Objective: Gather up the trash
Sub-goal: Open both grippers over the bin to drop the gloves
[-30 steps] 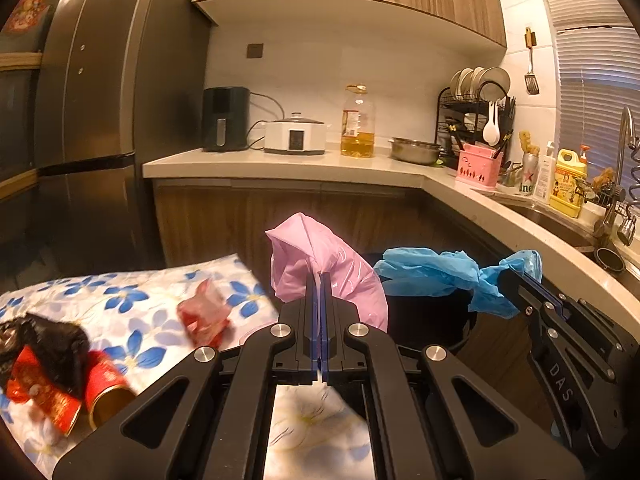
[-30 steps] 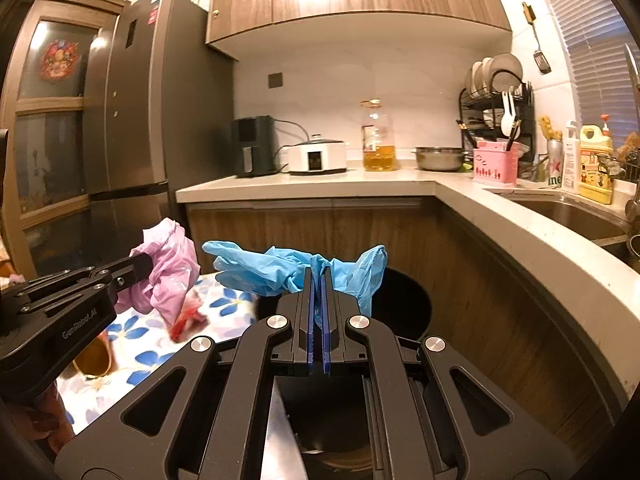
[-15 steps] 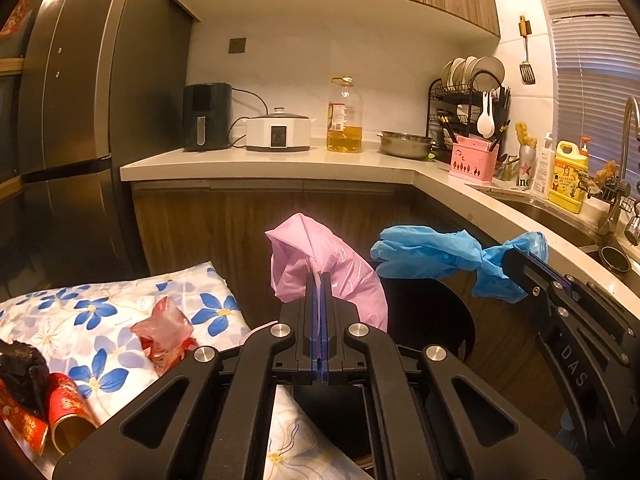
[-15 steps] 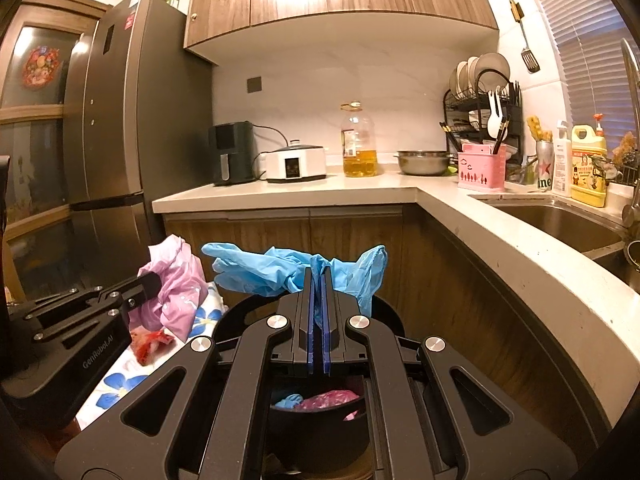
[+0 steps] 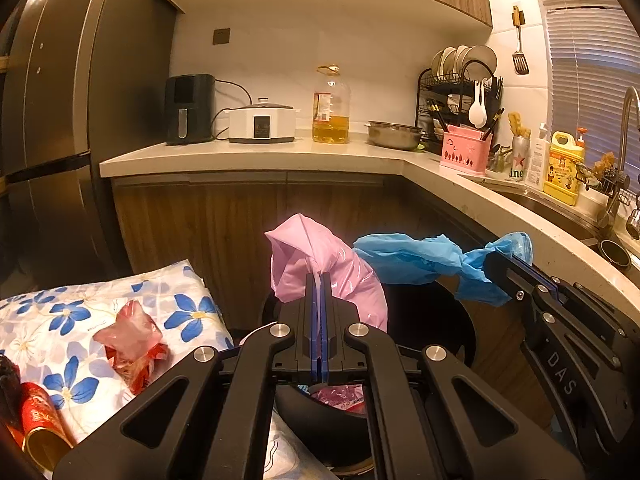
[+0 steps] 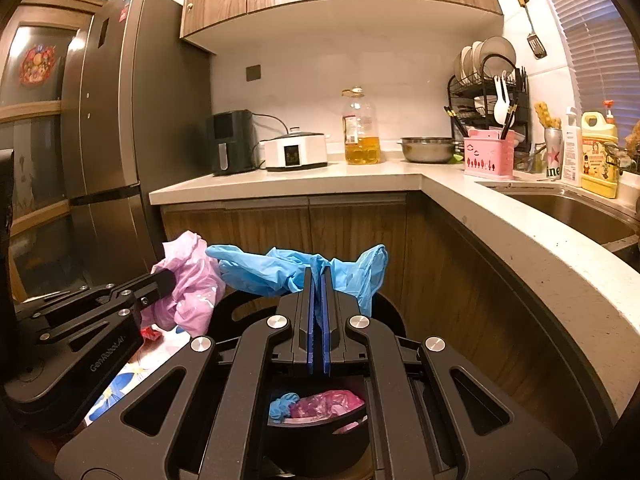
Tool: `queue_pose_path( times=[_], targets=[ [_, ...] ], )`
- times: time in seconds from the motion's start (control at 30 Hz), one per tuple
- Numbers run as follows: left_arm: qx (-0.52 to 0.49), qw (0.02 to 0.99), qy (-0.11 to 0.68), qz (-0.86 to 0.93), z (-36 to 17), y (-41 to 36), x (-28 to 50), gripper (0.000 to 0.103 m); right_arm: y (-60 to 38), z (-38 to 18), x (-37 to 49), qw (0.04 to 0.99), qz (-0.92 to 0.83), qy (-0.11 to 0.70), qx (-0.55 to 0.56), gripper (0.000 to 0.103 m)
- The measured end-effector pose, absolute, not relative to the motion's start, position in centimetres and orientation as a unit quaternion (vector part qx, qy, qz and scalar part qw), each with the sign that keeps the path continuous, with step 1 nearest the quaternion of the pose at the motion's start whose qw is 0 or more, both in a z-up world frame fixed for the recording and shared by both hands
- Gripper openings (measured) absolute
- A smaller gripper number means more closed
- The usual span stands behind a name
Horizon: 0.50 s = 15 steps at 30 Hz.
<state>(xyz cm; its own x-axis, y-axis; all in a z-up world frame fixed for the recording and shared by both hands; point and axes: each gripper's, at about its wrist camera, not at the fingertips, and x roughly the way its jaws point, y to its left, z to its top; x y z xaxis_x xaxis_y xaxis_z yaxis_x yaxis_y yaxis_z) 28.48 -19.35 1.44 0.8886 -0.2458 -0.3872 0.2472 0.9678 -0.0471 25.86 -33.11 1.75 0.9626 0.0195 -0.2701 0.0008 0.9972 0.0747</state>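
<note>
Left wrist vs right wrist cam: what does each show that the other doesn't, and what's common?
Left wrist only: a crumpled red wrapper and a red can on the floral cloth, plus the faucet.

Right wrist only: the wooden-framed door with a red decoration beside the fridge, and blue and pink trash already in the black bin.

Both: left gripper shut on the pink bag, right gripper shut on the blue glove, the bin below, the counter appliances and the dish rack.
</note>
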Motion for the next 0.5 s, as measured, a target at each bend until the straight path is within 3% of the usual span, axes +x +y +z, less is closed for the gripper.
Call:
queue_pose_path(
  times=[0.2, 0.3, 0.33, 0.43, 0.5],
  targets=[
    [0.006, 0.97, 0.201, -0.138, 1.1, -19.6, 29.1, 0.002, -33.2, 1.4, 26.7, 0.989, 0.009, 0.145, 0.04, 0.004],
    [0.011, 0.97, 0.2, -0.135, 0.8, -19.7, 29.2, 0.018, -33.3, 1.1, 26.9, 0.988, 0.009, 0.149, 0.041, 0.005],
    [0.01, 0.97, 0.2, -0.136, 0.8, -19.6, 29.2, 0.028, -33.3, 1.1, 27.0, 0.988, 0.008, 0.15, 0.042, 0.005],
    [0.011, 0.97, 0.201, -0.134, 0.6, -19.5, 29.2, 0.034, -33.5, 1.0, 27.2, 0.987, 0.006, 0.152, 0.043, 0.009],
    [0.012, 0.971, 0.202, -0.128, 0.4, -19.3, 29.2, 0.044, -33.6, 0.9, 27.2, 0.987, 0.006, 0.154, 0.044, 0.016]
  ],
)
